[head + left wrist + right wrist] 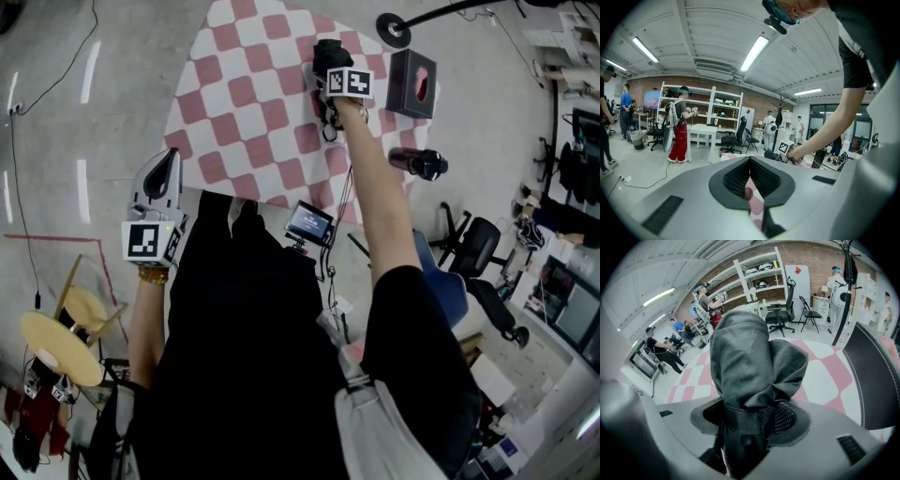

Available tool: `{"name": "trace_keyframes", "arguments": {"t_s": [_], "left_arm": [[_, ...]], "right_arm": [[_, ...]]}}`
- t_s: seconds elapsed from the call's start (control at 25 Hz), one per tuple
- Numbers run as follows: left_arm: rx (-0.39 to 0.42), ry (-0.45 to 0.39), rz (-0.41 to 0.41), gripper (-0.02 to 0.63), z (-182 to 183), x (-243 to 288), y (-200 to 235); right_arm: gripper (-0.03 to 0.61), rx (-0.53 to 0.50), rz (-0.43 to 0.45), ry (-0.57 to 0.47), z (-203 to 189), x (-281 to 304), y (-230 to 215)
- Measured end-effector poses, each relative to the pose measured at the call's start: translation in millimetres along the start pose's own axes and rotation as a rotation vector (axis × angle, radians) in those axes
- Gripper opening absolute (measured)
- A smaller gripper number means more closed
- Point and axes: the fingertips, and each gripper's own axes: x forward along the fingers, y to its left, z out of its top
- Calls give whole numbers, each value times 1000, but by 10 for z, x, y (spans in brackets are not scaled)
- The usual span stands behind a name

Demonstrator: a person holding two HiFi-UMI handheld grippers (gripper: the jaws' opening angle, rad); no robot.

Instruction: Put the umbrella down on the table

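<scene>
**Umbrella sits between my wide tongs**

My right tongs (747, 417) are spread wide around the folded black umbrella (740, 352), over the pink checked worktop (244, 103). A black box (411, 84) and a dark bottle (419, 163) sit close by. My left tongs (750, 161) are pressed together, holding nothing.

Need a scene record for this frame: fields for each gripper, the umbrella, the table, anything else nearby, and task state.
surface: table, covered by a pink-and-white checked cloth
umbrella: dark, folded, between the right gripper's jaws, over the cloth
right gripper: jaws stand wide; unclear whether the pads press the umbrella
left gripper: jaws together, nothing held, off the cloth's near left corner
other: black box and dark bottle by the cloth's right edge
task state: umbrella not yet lying free on the table
</scene>
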Motion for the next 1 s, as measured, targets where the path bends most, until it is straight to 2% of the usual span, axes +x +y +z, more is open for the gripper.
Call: {"name": "trace_keyframes", "arguments": {"t_s": [0.4,1.0], "left_arm": [[5,9,4,14,-3,1,42],[12,24,9,14,-36,63,24]], "right_arm": [[252,5,-17,25,-39,115,-28],[256,15,7,32,-29,207,-44]]}}
